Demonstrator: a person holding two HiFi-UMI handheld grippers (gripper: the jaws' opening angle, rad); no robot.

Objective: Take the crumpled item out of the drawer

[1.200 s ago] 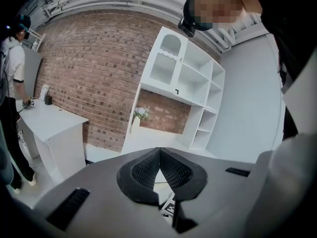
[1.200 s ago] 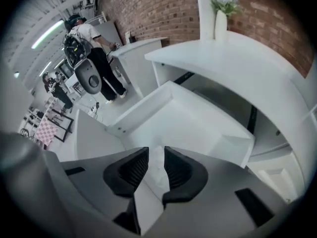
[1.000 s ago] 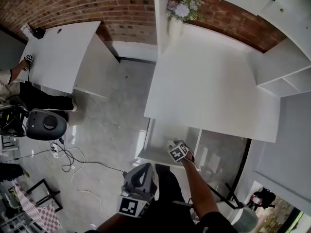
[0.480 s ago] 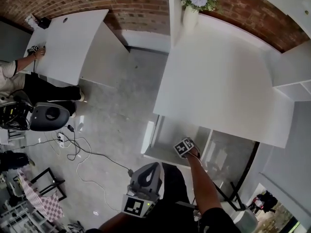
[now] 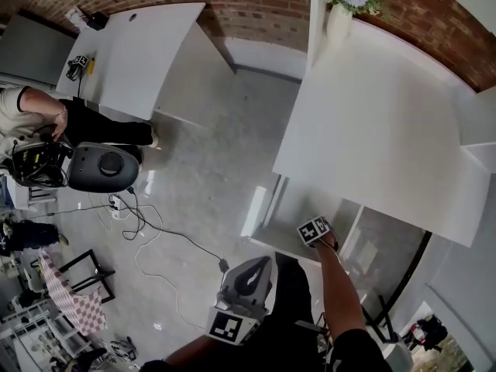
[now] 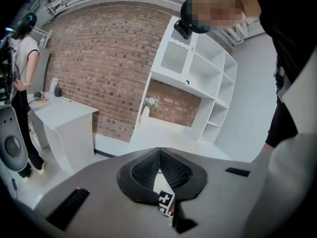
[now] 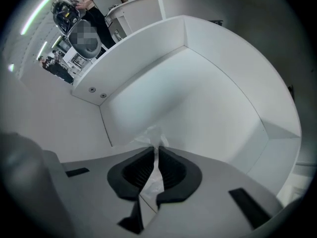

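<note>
Now, crumpled item between closing jaws, right hand-held gripper

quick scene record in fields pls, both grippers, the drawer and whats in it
left gripper: jaws together, nothing between them, outside the drawer
right gripper: reaching into the drawer, jaws closing with the crumpled item between them
crumpled item: white, thin, inside the drawer
drawer: white, pulled open, nothing else seen in it
task stage: item pinched, not yet out of the drawer
</note>
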